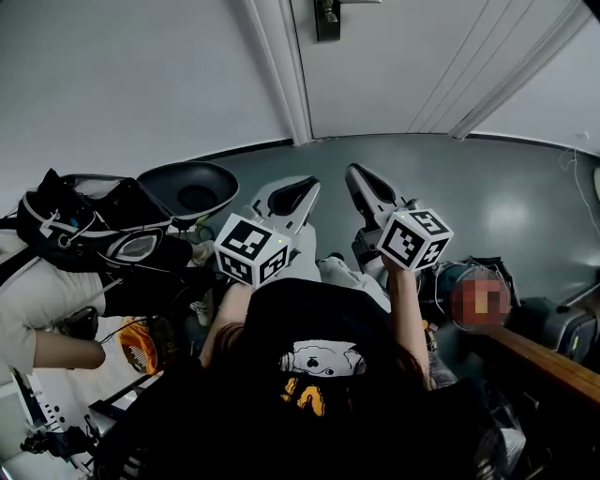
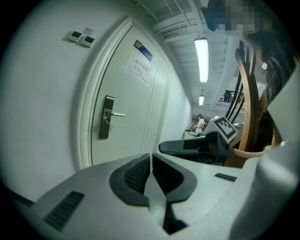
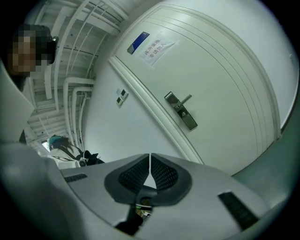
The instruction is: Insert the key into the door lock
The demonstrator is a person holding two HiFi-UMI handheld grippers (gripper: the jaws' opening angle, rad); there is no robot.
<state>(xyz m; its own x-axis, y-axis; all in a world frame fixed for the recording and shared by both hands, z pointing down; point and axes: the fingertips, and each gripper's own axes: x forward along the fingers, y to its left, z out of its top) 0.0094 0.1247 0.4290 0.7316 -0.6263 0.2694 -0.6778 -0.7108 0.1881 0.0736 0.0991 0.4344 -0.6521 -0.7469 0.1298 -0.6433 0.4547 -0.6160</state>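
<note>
A white door (image 1: 412, 66) stands ahead, with its metal lock plate and lever handle (image 1: 326, 19) at the top of the head view. The lock (image 2: 107, 117) shows left of centre in the left gripper view, and the lock (image 3: 181, 111) sits up to the right in the right gripper view. Both grippers are held side by side well short of the door. My left gripper (image 1: 302, 190) (image 2: 151, 157) is shut with nothing between the pads. My right gripper (image 1: 359, 176) (image 3: 150, 157) is shut too. No key shows at its tips. A small yellowish thing (image 3: 142, 203) sits behind the pads; I cannot tell what it is.
A paper notice (image 3: 158, 50) and blue sign (image 3: 138, 42) are on the door, and switches (image 2: 79, 37) on the wall beside it. Black bags (image 1: 94, 230) and a dark bowl-shaped bin (image 1: 187, 187) lie left. A wooden bench (image 1: 544, 361) is at right. Another person's arm (image 1: 56, 349) is near left.
</note>
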